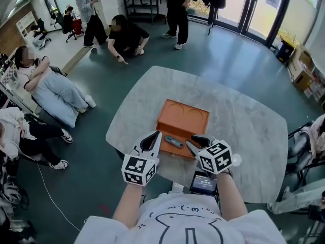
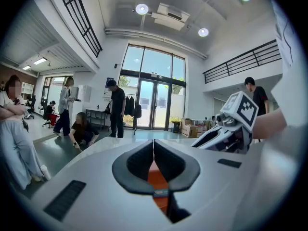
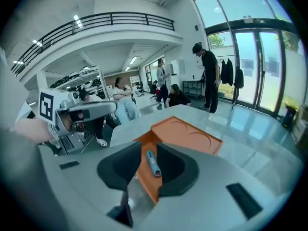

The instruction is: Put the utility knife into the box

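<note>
An orange box (image 1: 185, 117) lies open on the marble table (image 1: 244, 131), its lid folded back away from me. The grey-blue utility knife (image 1: 173, 142) rests inside the box's near half, touching neither gripper. In the right gripper view the knife (image 3: 153, 163) shows well below, through the gap between the jaws, on the orange box (image 3: 185, 136). My right gripper (image 1: 192, 140) hovers over the box's near right corner, open and empty. My left gripper (image 1: 156, 136) hangs at the near left corner, shut with nothing in it; orange box (image 2: 156, 177) shows just past its pads.
A dark device (image 1: 204, 182) sits at the table's near edge by my body. Several people stand, sit or crouch on the green floor beyond the table's far left. Cardboard boxes (image 1: 300, 70) are stacked at the far right.
</note>
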Motion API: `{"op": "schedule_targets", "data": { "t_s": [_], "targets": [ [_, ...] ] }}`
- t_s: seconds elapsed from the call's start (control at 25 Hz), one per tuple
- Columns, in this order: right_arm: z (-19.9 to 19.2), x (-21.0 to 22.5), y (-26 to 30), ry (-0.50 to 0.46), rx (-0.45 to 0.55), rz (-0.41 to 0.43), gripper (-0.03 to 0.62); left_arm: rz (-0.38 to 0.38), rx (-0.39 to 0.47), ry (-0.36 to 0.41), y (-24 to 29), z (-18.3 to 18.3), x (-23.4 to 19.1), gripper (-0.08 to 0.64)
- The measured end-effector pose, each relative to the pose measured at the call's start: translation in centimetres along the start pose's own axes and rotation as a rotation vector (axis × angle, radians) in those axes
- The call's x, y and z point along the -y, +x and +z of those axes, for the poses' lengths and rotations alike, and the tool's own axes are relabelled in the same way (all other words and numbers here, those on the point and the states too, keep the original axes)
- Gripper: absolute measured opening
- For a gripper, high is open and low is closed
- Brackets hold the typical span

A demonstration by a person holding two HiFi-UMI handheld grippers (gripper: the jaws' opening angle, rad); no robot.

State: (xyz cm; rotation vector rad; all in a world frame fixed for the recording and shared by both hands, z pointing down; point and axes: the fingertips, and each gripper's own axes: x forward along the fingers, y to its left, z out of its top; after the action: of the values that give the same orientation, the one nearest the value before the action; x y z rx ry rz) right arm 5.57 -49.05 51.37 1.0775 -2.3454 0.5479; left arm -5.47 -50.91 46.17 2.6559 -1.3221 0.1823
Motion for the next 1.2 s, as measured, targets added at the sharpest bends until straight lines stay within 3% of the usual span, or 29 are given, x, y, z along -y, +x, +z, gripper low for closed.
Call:
{"op": "schedule_targets", "data": {
  "t_s": [0.24, 0.4, 0.76, 1.2],
  "targets": [
    [2.6, -0.7, -4.1, 0.051, 0.193, -0.037, 0.012, -0.019, 0.018, 0.003, 0.0, 0.9, 0.8, 0.015],
    [3.9, -1.5, -6.4, 0.062, 0.285, -0.012, 0.011, -0.025, 0.032, 0.011, -0.2, 1.4, 1.3, 0.015],
    [5.7, -2.6, -8.5, -0.011, 0.404, -0.043, 0.009, -0.021, 0.076, 0.033, -1.5, 2.9, 1.4, 0.015],
    [5.9, -3.5, -8.9, -0.086, 0.427, -0.063, 0.008, -0.018, 0.114, 0.056, -2.6, 4.3, 1.7, 0.015]
  ]
}}
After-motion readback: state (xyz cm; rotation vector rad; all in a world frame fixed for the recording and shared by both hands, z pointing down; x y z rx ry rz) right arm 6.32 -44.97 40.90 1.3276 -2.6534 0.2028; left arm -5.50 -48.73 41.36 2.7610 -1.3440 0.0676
